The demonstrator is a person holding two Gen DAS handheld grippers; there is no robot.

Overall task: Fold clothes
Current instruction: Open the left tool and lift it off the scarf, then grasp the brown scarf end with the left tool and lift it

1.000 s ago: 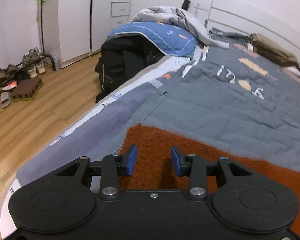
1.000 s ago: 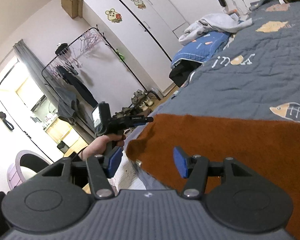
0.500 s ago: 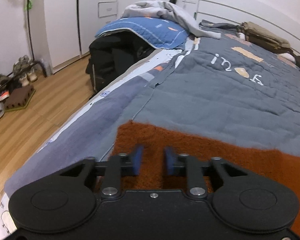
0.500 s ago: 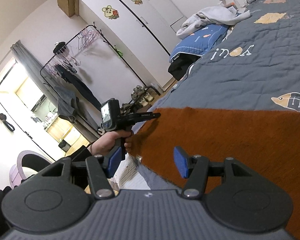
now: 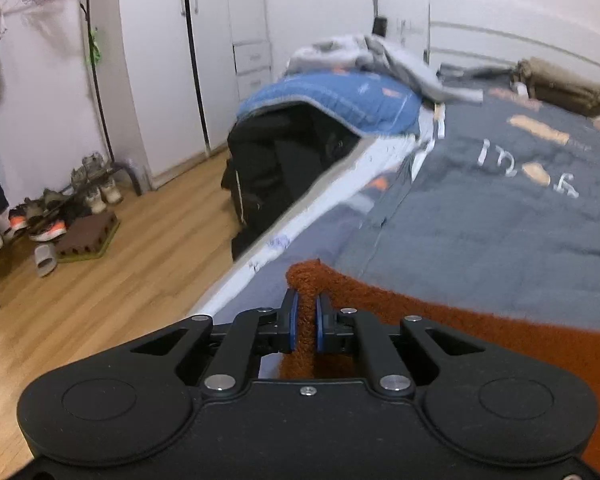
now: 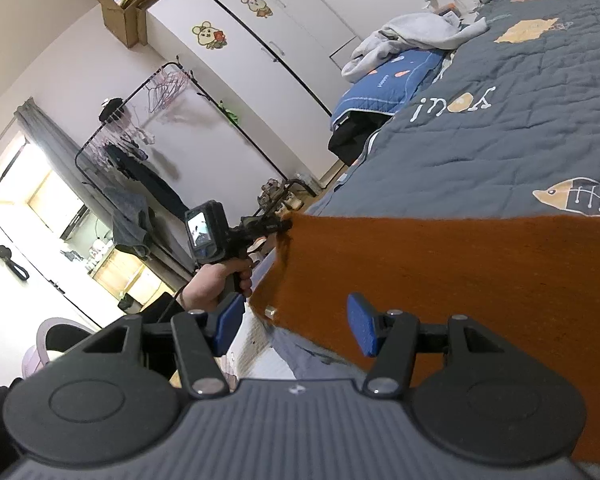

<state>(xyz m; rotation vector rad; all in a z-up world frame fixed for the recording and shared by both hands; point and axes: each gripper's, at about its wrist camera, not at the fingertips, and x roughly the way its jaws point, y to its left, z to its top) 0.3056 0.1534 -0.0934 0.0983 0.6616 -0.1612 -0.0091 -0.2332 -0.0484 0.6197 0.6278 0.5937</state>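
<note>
Left hand-held gripper [image 5: 305, 326] pinched on the corner of the orange garment [image 6: 480, 280], raised off the bed [image 5: 500, 208] at lower centre for folding over; right hand-held gripper [image 6: 296, 326] wide, unloaded, ready to grab the near edge

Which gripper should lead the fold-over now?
Probably left. The left gripper is shut on the orange garment's corner and holds it raised. The right gripper is open, gripping nothing, beside the near edge.

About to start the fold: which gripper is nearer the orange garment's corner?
Left. The left gripper pinches the orange garment at its corner; the right gripper hovers open near the edge.
</note>
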